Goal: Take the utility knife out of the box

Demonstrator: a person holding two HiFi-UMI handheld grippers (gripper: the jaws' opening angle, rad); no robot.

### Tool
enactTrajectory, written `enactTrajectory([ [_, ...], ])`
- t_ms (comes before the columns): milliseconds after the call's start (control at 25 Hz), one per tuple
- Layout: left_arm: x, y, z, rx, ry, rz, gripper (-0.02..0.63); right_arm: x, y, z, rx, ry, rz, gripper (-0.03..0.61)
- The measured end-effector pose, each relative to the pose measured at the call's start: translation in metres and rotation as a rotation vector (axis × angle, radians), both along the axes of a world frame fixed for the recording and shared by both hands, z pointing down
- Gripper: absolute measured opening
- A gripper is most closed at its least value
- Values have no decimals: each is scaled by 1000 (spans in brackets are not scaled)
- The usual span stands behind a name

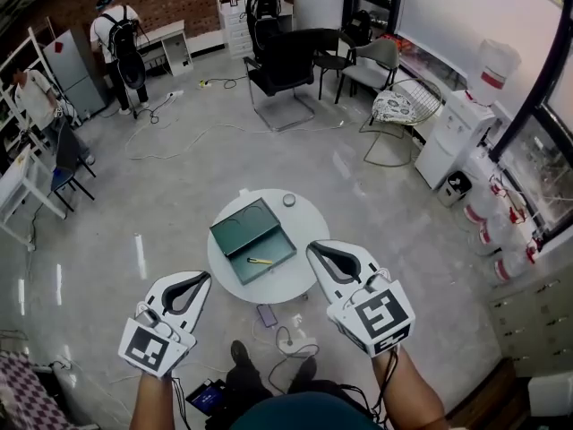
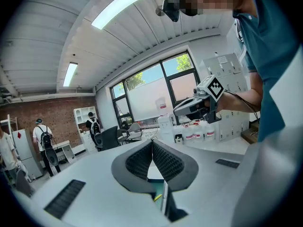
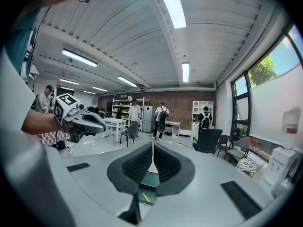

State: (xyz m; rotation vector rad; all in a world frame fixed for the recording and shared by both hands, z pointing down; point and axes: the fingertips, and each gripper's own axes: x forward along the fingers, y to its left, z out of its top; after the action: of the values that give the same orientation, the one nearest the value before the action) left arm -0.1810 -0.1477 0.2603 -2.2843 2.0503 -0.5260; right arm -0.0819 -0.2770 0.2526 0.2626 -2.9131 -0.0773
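both claws shut and empty, knife ahead between them

our left claw [image 1: 206,279] and right claw [image 1: 312,248] had their jaws pressed together on nothing, just short of the round counter [image 1: 300,211]. the yellow utility knife [image 1: 260,261] lay in the open green box [image 1: 269,238], near its front wall, about midway between the two tips, neither clearly nearer. its long axis ran across our view, so we judged either claw would need to open first.
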Motion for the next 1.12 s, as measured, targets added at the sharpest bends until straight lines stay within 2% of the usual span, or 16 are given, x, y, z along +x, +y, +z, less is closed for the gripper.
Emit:
enactTrajectory([
  [320,-44,-42,41,-33,36,124,20,-28,-30,27,0,34,123,38],
  [560,-73,-85,76,-88,18,242,20,-41,-58,63,-44,72,214,38],
  [840,-79,-129,134,-171,-16,348,21,-40,-87,106,-67,61,269,38],
  [1120,-79,-162,211,-279,-43,423,21,-22,-108,158,-114,99,331,38],
])
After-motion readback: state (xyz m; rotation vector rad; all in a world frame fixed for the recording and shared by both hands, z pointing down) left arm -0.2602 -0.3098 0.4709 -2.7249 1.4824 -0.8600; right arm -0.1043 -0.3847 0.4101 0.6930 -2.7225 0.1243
